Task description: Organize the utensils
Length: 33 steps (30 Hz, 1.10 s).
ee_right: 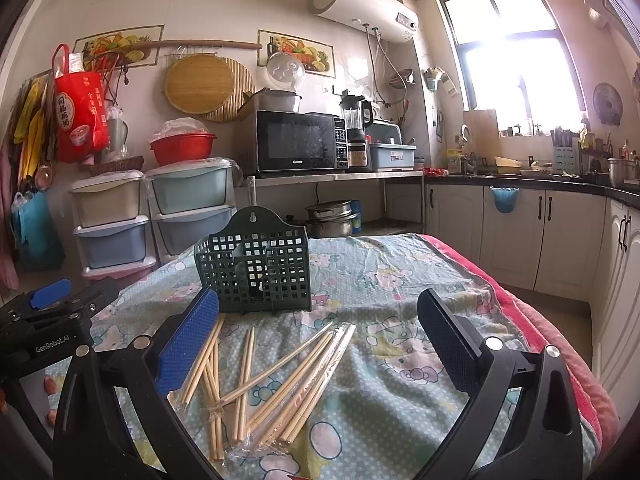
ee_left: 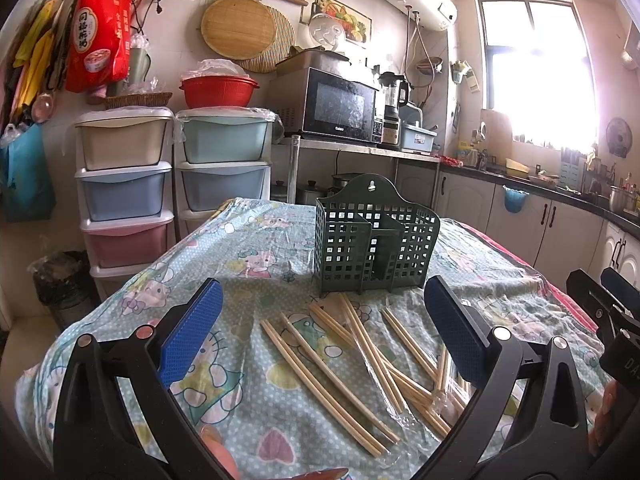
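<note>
Loosely scattered, the bamboo chopsticks (ee_left: 352, 364) lie on the cartoon-print tablecloth (ee_left: 248, 400) toward its near edge, just before the upright green utensil basket (ee_left: 374, 236), while the left gripper (ee_left: 324, 332) and right gripper (ee_right: 320, 340) hover above them, fingers spread wide, holding nothing.

Table w/ cartoon cloth (ee_left: 256, 412): green basket (ee_left: 374, 236), loose chopsticks (ee_left: 344, 364).

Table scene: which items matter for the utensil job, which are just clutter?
Job:
chopsticks, loose on the tablecloth
green caddy, upright behind them
left gripper, open
right gripper, open

Lying about:
microwave
red basin
drawers
blender
</note>
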Available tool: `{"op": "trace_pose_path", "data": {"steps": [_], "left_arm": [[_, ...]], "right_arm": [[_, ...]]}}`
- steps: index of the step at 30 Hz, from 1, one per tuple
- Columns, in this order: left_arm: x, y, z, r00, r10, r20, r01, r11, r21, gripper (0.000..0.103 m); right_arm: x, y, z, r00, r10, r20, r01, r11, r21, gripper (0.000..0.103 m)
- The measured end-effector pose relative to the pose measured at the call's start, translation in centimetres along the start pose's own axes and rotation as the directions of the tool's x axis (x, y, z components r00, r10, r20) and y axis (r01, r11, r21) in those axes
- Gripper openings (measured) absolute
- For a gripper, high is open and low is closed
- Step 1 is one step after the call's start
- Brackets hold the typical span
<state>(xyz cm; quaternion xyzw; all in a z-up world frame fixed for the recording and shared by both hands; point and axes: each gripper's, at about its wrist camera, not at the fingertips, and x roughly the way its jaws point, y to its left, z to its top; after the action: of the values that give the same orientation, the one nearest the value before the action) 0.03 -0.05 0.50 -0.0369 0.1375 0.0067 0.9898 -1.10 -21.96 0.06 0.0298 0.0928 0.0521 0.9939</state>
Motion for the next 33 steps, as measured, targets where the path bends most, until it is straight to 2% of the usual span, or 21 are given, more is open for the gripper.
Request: {"op": "trace_pose_path", "data": {"steps": [19,27,33], "left_arm": [[-0.1,0.2,-0.1,1.000,-0.001,-0.004,0.001,1.000,-0.006,0.093],[0.6,1.5,-0.1,0.999,0.024,-0.025,-0.025,0.999,-0.043,0.093],[0.8,3.0,0.1,0.999,0.037,-0.034,-0.039,0.996,-0.075,0.093]], "right_arm": [[-0.2,0.1,0.3,1.000,0.003,-0.005,-0.003,1.000,0.000,0.097],[0.8,1.0,0.4,0.997,0.064,-0.033,-0.066,0.997,-0.051,0.097],[2.0,2.1,0.9,0.989,0.121,-0.084,-0.127,0.989,-0.073,0.097]]}}
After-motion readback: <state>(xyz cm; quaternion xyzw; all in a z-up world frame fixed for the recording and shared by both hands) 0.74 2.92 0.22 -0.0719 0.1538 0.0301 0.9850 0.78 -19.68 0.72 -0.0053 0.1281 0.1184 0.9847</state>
